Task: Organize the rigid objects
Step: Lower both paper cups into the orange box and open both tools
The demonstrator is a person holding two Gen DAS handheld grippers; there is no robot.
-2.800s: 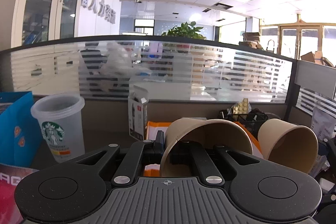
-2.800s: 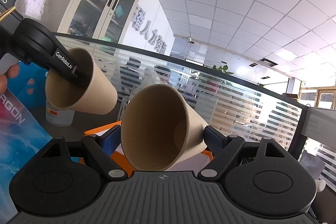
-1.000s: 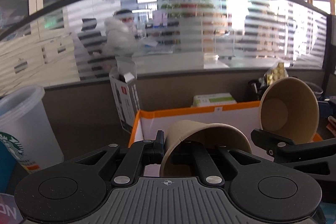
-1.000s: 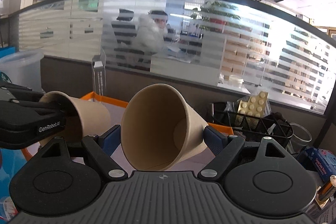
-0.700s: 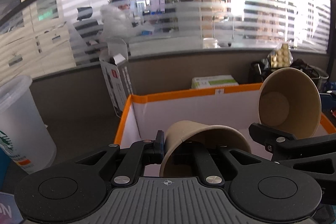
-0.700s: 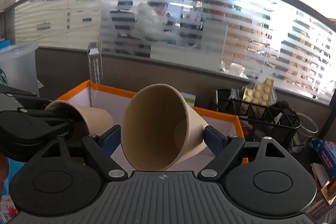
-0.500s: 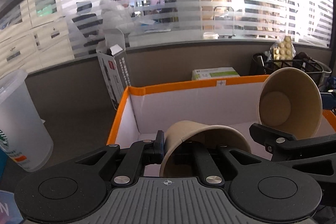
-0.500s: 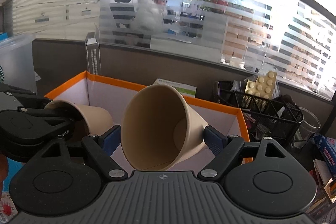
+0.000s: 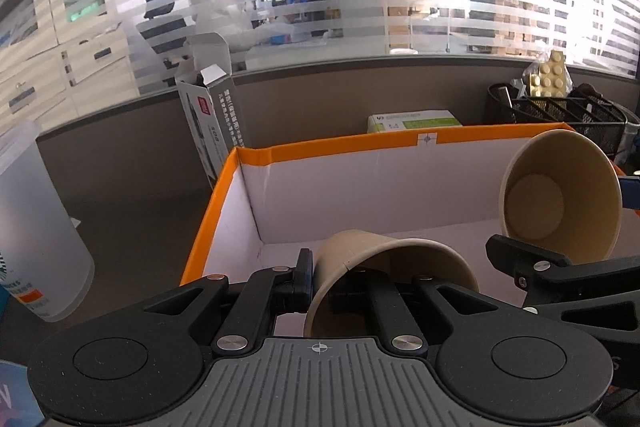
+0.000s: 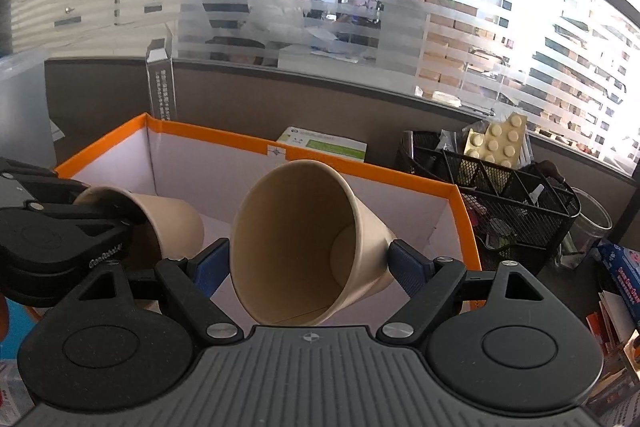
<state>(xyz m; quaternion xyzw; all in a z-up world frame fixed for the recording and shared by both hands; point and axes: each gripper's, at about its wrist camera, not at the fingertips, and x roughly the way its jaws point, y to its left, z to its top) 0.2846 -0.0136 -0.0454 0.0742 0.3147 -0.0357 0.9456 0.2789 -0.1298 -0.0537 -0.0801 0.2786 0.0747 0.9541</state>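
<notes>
My left gripper point(image 9: 320, 279) is pinching the smaller paper cup point(image 9: 384, 267) by its rim; my right gripper point(image 10: 310, 263) is clamping the larger paper cup point(image 10: 304, 239). Both are hanging over the orange-edged box point(image 10: 360, 171).

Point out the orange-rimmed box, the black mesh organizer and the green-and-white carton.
orange-rimmed box point(image 10: 400, 175): right wrist view, far rim.
black mesh organizer point(image 10: 500, 195): right wrist view, front mesh wall.
green-and-white carton point(image 9: 416, 119): left wrist view, top face.
</notes>
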